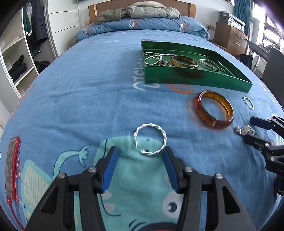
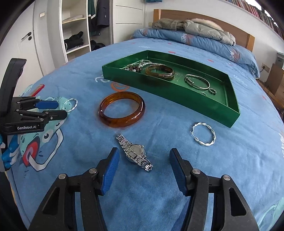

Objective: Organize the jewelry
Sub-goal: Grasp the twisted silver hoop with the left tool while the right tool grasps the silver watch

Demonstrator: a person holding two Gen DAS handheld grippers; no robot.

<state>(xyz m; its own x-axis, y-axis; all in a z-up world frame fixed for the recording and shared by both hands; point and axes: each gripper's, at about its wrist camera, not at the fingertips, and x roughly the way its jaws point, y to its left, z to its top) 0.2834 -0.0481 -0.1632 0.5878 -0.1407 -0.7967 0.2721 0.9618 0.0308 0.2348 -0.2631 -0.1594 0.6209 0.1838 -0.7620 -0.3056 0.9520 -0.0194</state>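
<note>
A green tray point(image 1: 195, 79) point(image 2: 177, 99) lies on the blue bedspread and holds an amber bangle point(image 1: 184, 61), a silver bangle point(image 2: 197, 81), chains and a small ring. An amber bangle point(image 1: 214, 109) point(image 2: 122, 109) lies loose in front of it. My left gripper point(image 1: 140, 151) point(image 2: 60, 109) is open around a twisted silver hoop point(image 1: 150, 139) point(image 2: 71, 104). My right gripper point(image 2: 143, 154) point(image 1: 250, 130) is open around a silver watch point(image 2: 134, 152) point(image 1: 245, 130). A second twisted silver hoop point(image 2: 204, 134) point(image 1: 248, 102) lies to the right.
A red-cased phone point(image 1: 12, 168) lies on the bedspread at the left. Folded quilt and jackets point(image 1: 147, 12) lie at the bed's head. A wardrobe with open shelves point(image 1: 17, 53) stands left, a wooden drawer unit point(image 1: 230, 37) right.
</note>
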